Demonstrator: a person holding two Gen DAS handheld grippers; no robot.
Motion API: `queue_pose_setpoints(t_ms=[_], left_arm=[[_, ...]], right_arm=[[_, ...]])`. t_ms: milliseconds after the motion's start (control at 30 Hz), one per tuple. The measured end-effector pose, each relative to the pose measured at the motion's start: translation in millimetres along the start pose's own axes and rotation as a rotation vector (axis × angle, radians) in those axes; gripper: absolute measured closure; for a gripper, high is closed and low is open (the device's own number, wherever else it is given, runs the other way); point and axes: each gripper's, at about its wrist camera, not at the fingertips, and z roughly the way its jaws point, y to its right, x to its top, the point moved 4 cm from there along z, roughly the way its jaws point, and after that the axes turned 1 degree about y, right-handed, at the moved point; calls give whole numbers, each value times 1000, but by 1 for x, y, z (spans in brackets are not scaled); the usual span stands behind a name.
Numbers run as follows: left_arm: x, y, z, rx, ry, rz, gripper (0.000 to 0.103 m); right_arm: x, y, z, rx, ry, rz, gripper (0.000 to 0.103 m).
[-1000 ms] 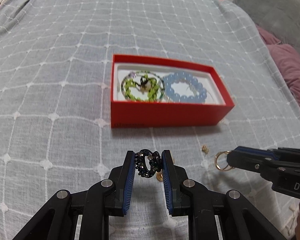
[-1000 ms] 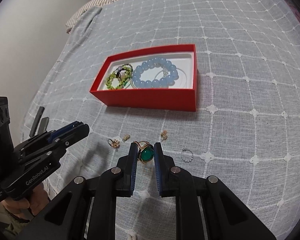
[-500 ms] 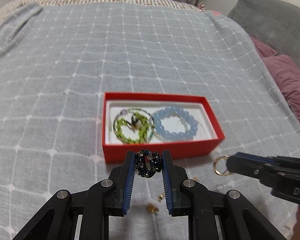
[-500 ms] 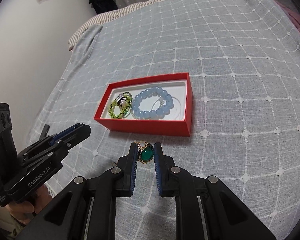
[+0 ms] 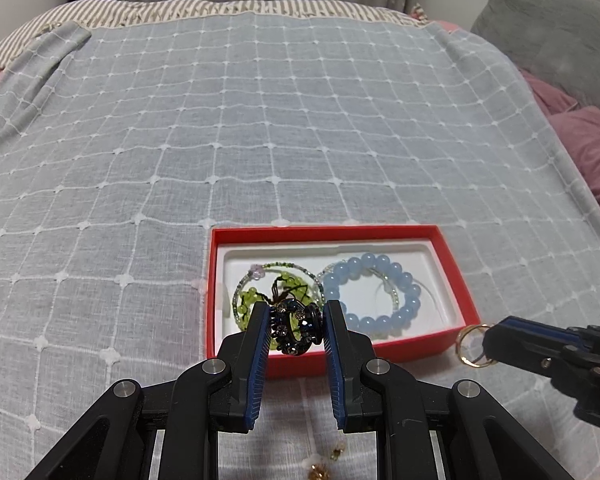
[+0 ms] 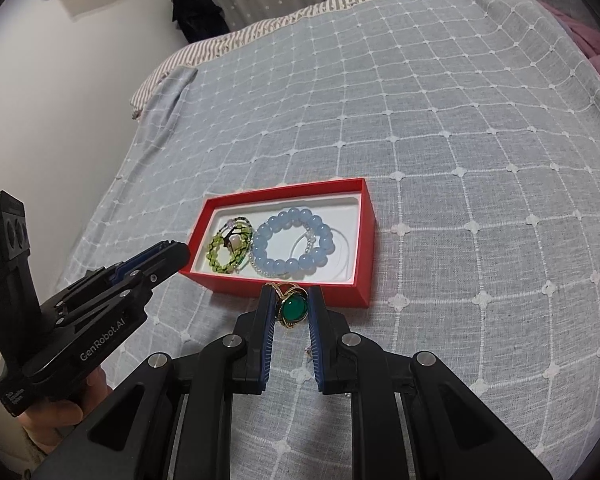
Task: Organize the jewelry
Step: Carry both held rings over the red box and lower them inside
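Observation:
A red box with a white liner lies on the bed and holds a green bead bracelet and a blue bead bracelet. My left gripper is shut on a dark jewelled ring, held above the box's near wall. My right gripper is shut on a gold ring with a green stone, just in front of the box. The right gripper also shows in the left wrist view, with the gold band at its tip.
The bed has a grey checked cover. Small gold pieces lie on it under my left gripper. Purple pillows and a grey cushion lie at the right. A wall is at the left.
Both grippers have lifted off the cover with their rings and moved toward the red box. The small loose pieces stayed on the cover behind.

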Motion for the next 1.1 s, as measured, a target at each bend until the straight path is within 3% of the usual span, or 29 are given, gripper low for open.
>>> queue_pose_setpoints(t_ms=[433,833,1100], left_arm=[[13,-11,26,-20,-31,-49,82],[11,-27,56,-86,-115,-158,82],[8,-26,59,-81,-123,-138,82]], right_arm=[[19,14,11,-5,31,39,86],[36,3,41,-18,20,7,86],[38,2,61,-22,4,5,86]])
